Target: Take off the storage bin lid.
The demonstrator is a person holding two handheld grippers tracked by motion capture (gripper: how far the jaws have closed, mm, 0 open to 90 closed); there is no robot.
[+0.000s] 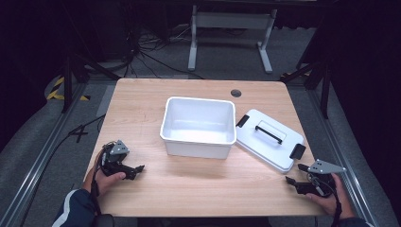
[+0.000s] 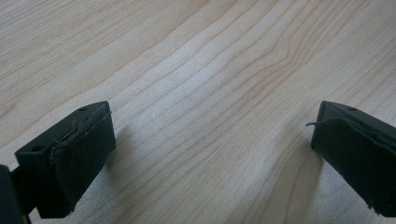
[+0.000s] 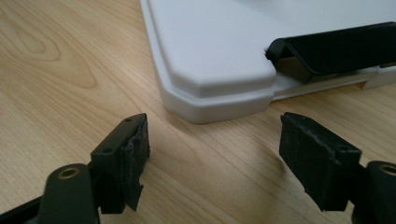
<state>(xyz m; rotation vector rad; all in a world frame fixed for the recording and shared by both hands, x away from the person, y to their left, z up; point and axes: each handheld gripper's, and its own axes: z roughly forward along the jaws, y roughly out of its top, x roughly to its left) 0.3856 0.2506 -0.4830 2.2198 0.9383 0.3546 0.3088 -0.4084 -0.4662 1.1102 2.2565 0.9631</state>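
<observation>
An empty white plastic bin stands in the middle of the wooden table. Its white lid lies flat just right of it, with a black handle and black latches at both ends. My left gripper rests near the table's front left, open, with bare wood between its jaws. Near the front right, my right gripper is open too and points at the lid's near corner. A black latch lies beyond that corner. The right gripper stays a little short of the lid.
A round cable hole sits at the table's far edge. Beyond the table, cables lie on the grey floor next to a white desk frame. A metal rail runs along the table's left side.
</observation>
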